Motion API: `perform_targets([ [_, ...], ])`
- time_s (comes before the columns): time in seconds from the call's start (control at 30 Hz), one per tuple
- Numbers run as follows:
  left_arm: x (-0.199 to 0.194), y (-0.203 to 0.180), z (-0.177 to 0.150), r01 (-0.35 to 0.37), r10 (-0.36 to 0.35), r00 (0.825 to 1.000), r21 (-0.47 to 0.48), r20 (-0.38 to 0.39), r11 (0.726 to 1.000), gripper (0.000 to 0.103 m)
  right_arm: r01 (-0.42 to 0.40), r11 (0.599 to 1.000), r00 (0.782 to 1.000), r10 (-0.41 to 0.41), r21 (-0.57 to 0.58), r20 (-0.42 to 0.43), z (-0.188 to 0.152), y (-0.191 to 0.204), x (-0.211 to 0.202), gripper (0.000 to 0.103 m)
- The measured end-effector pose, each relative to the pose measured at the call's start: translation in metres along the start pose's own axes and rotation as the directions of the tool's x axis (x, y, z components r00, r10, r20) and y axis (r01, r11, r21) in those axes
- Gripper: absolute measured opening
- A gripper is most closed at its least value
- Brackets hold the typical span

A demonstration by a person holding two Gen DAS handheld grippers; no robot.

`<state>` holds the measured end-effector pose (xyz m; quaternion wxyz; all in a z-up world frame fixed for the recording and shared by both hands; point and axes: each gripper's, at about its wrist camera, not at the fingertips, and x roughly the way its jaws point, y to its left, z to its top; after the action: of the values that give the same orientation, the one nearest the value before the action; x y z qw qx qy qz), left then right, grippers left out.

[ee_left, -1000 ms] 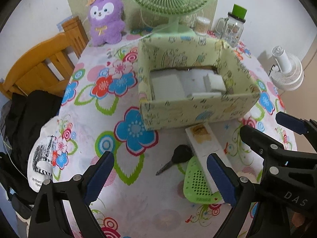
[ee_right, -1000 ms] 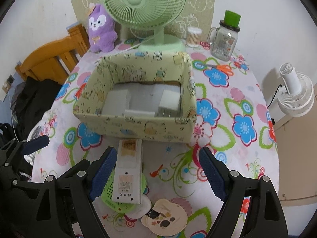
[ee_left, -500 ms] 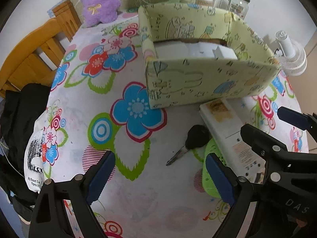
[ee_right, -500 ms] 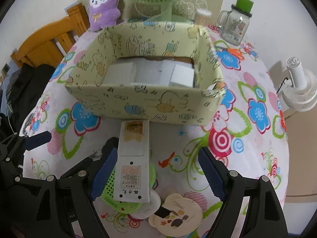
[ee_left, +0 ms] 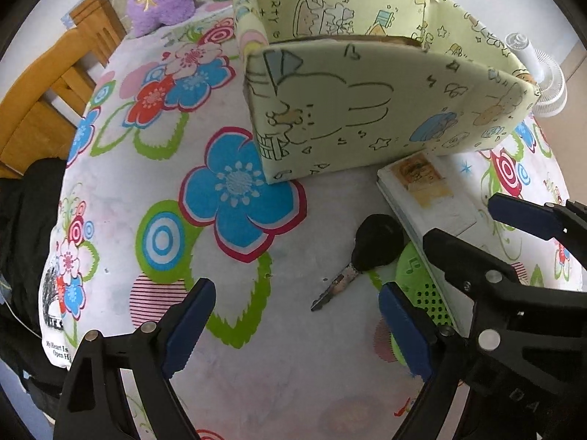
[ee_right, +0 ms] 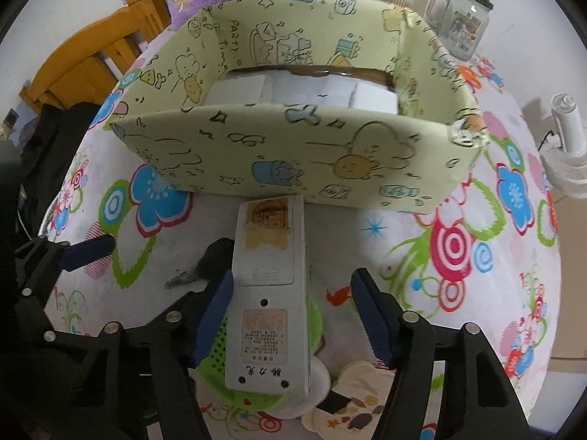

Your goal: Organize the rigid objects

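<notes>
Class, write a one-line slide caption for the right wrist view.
Right gripper, jaws just closing, straddles a white remote lying before the patterned box.

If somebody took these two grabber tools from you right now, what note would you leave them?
Right gripper: jaws have just been closing around the white remote; the left pad looks against its edge, the right pad has a gap, so no grip yet.
Left gripper: open, empty, low over the tablecloth near the key.
Things: the remote lies face down across a green disc, its far end at the box wall. The key lies left of it. A round card sits nearest the camera.
Done: white packets already lie in the box.
Left: remote, key, disc and card are still outside.
</notes>
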<state>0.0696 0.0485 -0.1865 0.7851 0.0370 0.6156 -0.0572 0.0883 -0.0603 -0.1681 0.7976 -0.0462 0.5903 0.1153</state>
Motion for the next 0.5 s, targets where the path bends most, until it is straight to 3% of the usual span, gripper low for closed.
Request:
perform_targets([
  [0.17, 0.005, -0.005, 0.004, -0.005, 0.004, 1.000, 0.029, 0.003, 1.000, 0.092, -0.047, 0.999, 0.999, 0.047, -0.002, -0.005, 0.001, 0.006, 0.002, 0.056],
  [0.5, 0.015, -0.014, 0.009, -0.005, 0.005, 1.000, 0.044, -0.005, 0.999, 0.090, -0.038, 0.999, 0.999, 0.038, -0.008, -0.028, 0.009, 0.013, 0.009, 0.056],
])
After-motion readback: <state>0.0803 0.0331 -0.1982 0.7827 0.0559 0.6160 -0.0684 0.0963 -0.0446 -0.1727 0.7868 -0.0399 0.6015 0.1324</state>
